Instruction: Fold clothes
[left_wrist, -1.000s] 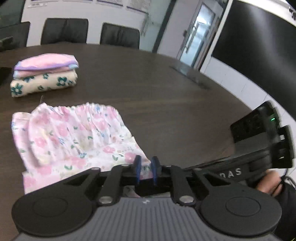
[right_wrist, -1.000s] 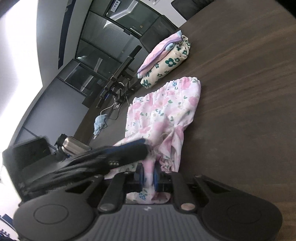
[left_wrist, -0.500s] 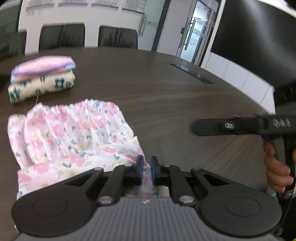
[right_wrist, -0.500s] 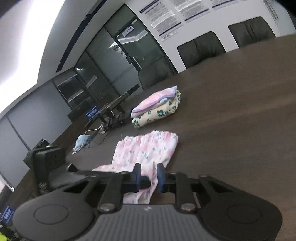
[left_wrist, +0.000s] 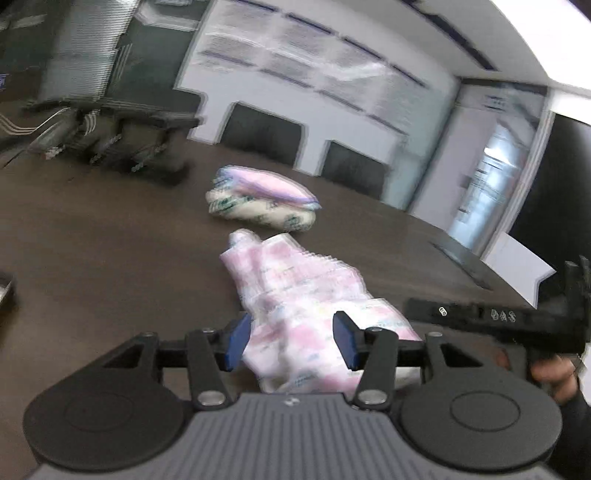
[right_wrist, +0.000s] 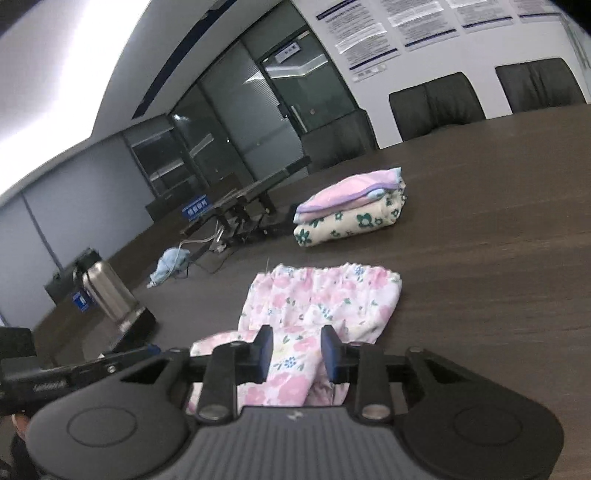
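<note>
Both grippers tilt down over the near edge of the dark table (right_wrist: 498, 229). The left gripper (left_wrist: 291, 343) has its blue fingers (left_wrist: 236, 343) spreading apart above the pink floral garment (right_wrist: 325, 299), which lies between them unpinched. The right gripper (right_wrist: 295, 352) is also opening, fingers (right_wrist: 264, 352) a little apart, cloth loose between. Farther toward the table's middle sits a stack of folded clothes (right_wrist: 351, 206). A steel flask (right_wrist: 107, 291) and a blue rag (right_wrist: 170, 266) stand well apart, near the left edge.

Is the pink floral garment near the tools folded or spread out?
Partly folded: the pink floral garment lies doubled over itself, rumpled, on the table.
</note>
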